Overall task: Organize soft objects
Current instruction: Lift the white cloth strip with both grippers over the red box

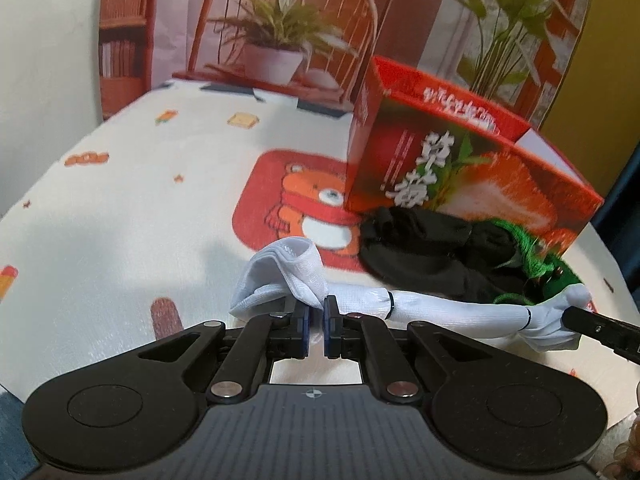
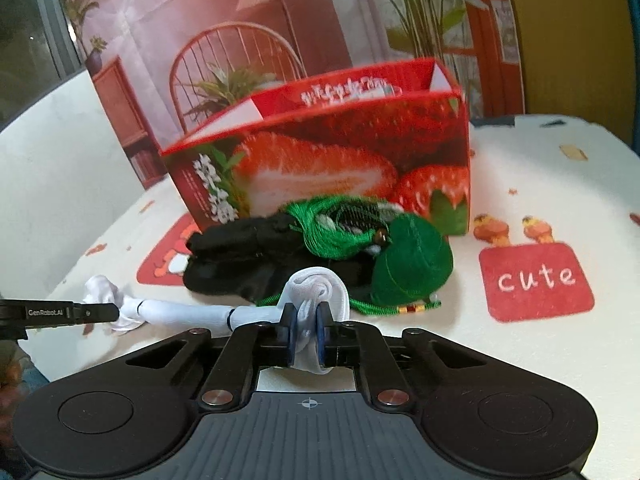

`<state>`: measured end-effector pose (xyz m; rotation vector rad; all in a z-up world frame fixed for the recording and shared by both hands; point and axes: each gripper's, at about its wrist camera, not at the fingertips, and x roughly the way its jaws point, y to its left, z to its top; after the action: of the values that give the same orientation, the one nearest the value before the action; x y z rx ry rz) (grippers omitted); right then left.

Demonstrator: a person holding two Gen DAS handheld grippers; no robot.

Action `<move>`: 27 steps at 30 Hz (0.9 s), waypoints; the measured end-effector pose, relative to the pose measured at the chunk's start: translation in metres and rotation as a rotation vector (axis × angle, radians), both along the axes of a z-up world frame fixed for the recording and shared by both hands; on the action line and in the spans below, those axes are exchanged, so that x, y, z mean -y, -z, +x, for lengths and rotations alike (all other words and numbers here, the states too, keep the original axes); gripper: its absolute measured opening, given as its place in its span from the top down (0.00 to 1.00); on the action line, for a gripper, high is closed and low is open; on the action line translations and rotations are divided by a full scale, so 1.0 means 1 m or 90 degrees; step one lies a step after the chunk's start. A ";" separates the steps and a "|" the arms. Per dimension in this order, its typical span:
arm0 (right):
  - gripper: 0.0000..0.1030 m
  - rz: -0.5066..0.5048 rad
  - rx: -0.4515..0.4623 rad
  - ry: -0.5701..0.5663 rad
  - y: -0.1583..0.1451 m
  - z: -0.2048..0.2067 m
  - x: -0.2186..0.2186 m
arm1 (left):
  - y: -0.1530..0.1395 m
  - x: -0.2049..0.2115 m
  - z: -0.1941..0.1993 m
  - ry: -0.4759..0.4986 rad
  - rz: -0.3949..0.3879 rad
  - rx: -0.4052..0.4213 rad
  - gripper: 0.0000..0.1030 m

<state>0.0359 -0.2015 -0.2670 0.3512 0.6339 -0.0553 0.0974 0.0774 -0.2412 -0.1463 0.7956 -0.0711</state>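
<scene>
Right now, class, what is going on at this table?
A person holds a two-finger gripper in each hand and both are shut on one white sock, stretched between them above the tablecloth. The left gripper pinches one end, the right gripper the other. Behind the sock lie a black cloth and a green pouch with tassels, in front of an open strawberry box. Nothing soft shows inside the box.

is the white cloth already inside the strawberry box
No, the white cloth lies stretched across the tablecloth in front of the strawberry box, pinched at each end by a hand-held gripper.
</scene>
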 end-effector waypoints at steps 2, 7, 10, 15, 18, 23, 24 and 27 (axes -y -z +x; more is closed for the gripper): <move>0.91 -0.006 0.016 0.001 -0.006 -0.002 0.000 | -0.006 0.001 -0.003 0.002 0.001 0.016 0.93; 0.91 -0.022 0.050 0.007 -0.021 -0.006 0.000 | -0.019 0.007 -0.009 0.012 0.003 0.055 0.93; 0.91 -0.027 0.063 0.012 -0.028 -0.007 0.003 | -0.026 0.010 -0.008 0.019 0.004 0.068 0.93; 0.91 -0.038 0.085 0.016 -0.043 -0.003 0.007 | -0.046 0.017 0.002 0.036 0.011 0.109 0.93; 0.91 -0.045 0.108 0.022 -0.058 0.001 0.013 | -0.062 0.022 0.009 0.049 0.015 0.139 0.93; 0.91 -0.073 0.143 0.028 -0.085 0.014 0.026 | -0.087 0.033 0.030 0.067 0.011 0.170 0.93; 0.91 -0.078 0.149 0.029 -0.090 0.018 0.029 | -0.091 0.036 0.034 0.068 0.007 0.176 0.93; 0.91 -0.087 0.159 0.033 -0.104 0.030 0.039 | -0.103 0.044 0.050 0.076 0.011 0.184 0.93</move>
<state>0.0656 -0.2406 -0.1635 0.2376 0.3721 -0.1025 0.1478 0.0335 -0.1386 -0.0692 0.5157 -0.1941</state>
